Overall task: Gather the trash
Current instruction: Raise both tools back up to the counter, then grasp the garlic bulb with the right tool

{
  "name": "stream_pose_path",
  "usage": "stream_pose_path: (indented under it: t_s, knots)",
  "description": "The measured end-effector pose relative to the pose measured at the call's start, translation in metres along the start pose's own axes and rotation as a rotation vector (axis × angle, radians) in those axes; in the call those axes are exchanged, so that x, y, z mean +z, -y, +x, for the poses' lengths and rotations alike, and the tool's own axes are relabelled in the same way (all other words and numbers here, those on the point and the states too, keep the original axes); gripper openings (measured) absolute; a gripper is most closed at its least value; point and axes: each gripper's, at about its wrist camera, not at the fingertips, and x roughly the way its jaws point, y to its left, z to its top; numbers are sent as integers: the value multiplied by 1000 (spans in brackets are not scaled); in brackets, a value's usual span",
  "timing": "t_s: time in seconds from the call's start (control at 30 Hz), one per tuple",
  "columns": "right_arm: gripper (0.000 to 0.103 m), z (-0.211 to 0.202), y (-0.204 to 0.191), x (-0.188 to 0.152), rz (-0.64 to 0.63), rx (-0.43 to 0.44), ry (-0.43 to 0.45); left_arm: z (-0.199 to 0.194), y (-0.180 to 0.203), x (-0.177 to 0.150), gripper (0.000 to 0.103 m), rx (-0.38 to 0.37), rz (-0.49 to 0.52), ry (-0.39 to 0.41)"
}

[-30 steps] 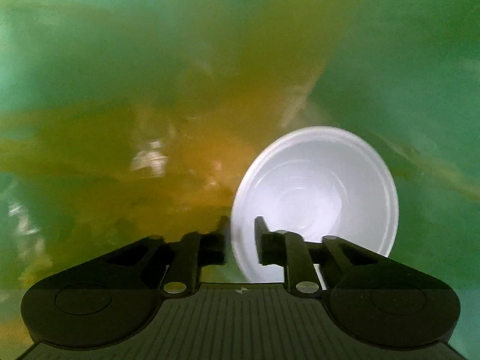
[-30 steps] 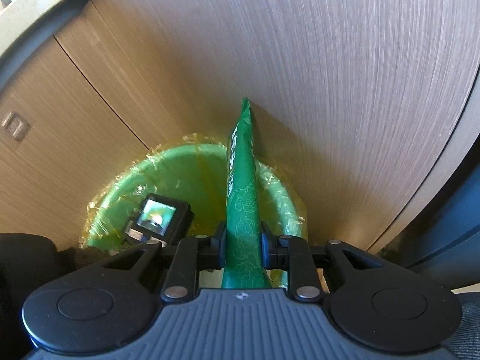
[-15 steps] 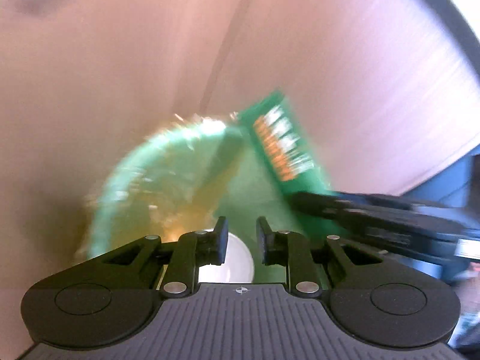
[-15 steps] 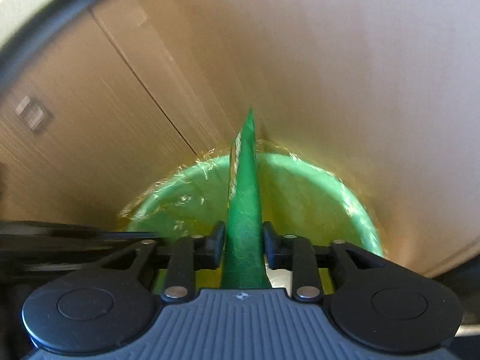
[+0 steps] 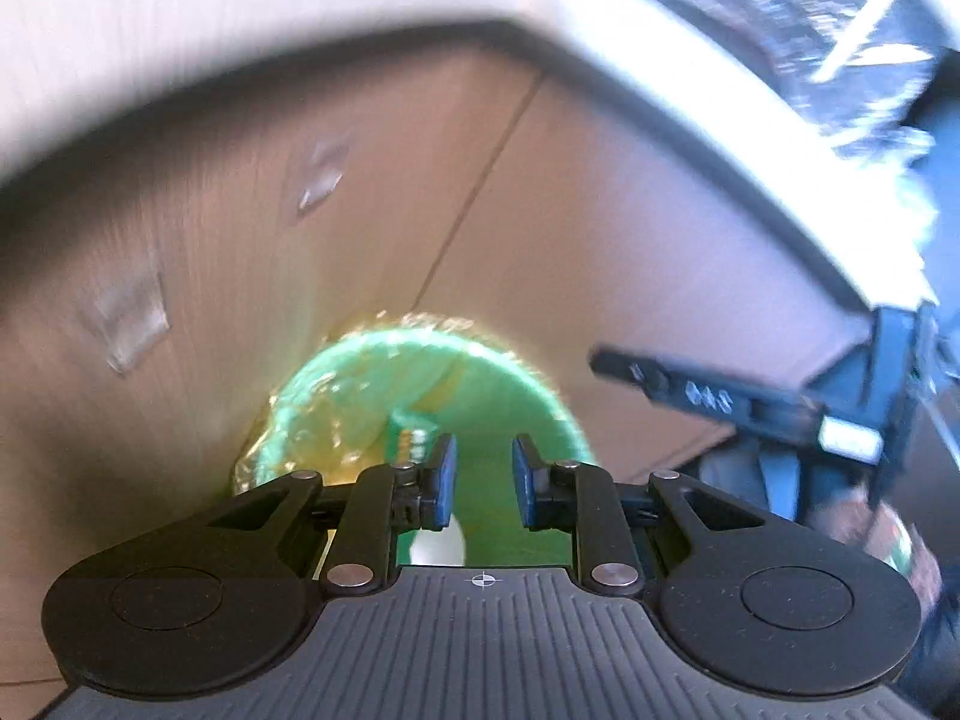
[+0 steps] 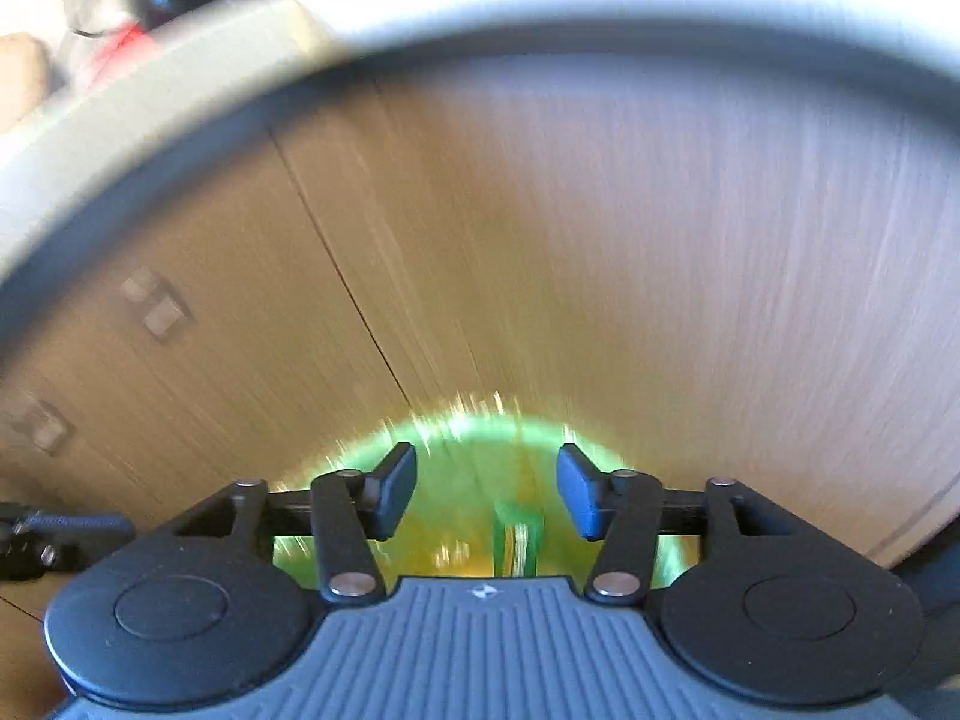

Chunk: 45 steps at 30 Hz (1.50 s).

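Observation:
A green trash bin (image 5: 516, 396) lined with a yellowish plastic bag stands against a wooden cabinet; it also shows in the right wrist view (image 6: 468, 480). A green snack wrapper (image 6: 516, 534) lies loose inside the bin, and it shows in the left wrist view (image 5: 411, 441). A white cup (image 5: 441, 543) sits in the bin below my left gripper (image 5: 483, 480), which is open and empty above the bin. My right gripper (image 6: 486, 492) is wide open and empty above the bin; it also appears at the right of the left wrist view (image 5: 690, 390).
Wooden cabinet fronts (image 6: 600, 240) with a vertical door seam rise behind the bin. A pale countertop edge (image 6: 420, 18) runs above them. Both views are motion-blurred.
My right gripper opened and let go of the green wrapper, which dropped into the bin. Both grippers rose and pulled back from the bin. The left gripper's jaws widened a little.

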Motion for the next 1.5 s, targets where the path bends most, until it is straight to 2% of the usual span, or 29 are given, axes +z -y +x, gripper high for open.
stream_pose_path:
  t_s: [0.07, 0.1, 0.23, 0.3, 0.37, 0.43, 0.53, 0.67, 0.7, 0.8, 0.87, 0.97, 1.07, 1.17, 1.2, 1.27, 1.43, 1.47, 1.5]
  knots:
    - [58, -28, -16, 20, -54, 3, 86, -37, 12, 7, 23, 8, 60, 20]
    - [64, -45, -25, 31, -76, 15, 136, -53, 15, 9, 23, 13, 87, 43]
    - [80, -99, -65, 70, -156, 81, 306, -133, 16, 30, 23, 0, 115, 157]
    - [84, -115, -89, 86, -218, 89, 353, -168, 12, 44, 23, 25, 113, 228]
    - [84, -121, -113, 98, -283, 103, 363, -195, -6, 63, 23, 83, 62, 304]
    - [84, -121, -133, 112, -313, 130, 325, -212, -32, 81, 23, 148, -30, 364]
    - [84, -114, -158, 131, -289, 147, 226, -217, -72, 99, 23, 244, -167, 406]
    - [85, -89, -199, 157, -268, 126, 109, -229, -110, 99, 23, 257, -232, 469]
    - [89, -82, -213, 164, -280, 105, 92, -229, -120, 97, 23, 255, -255, 482]
    - [97, -59, -267, 176, -374, 57, 106, -218, -141, 100, 23, 293, -287, 476]
    - [97, -44, -302, 184, -466, 104, 135, -209, -156, 103, 23, 326, -312, 462]
    - [97, -14, -352, 197, -555, 186, 118, -216, -181, 103, 23, 283, -413, 455]
    - [96, 17, -391, 214, -520, 292, 78, -227, -194, 103, 23, 292, -448, 499]
    - [96, 48, -418, 239, -440, 427, -20, -237, -202, 105, 23, 290, -472, 549]
    - [96, 60, -429, 244, -433, 444, -52, -240, -204, 104, 23, 282, -482, 563]
    - [96, 81, -447, 251, -436, 425, -95, -243, -209, 104, 23, 277, -491, 579]
    - [96, 114, -481, 246, -500, 330, -113, -245, -204, 105, 23, 281, -482, 580]
    - [95, 118, -484, 244, -500, 320, -121, -246, -203, 105, 23, 278, -475, 581]
    - [88, 119, -484, 242, -490, 321, -133, -247, -201, 105, 23, 277, -469, 584]
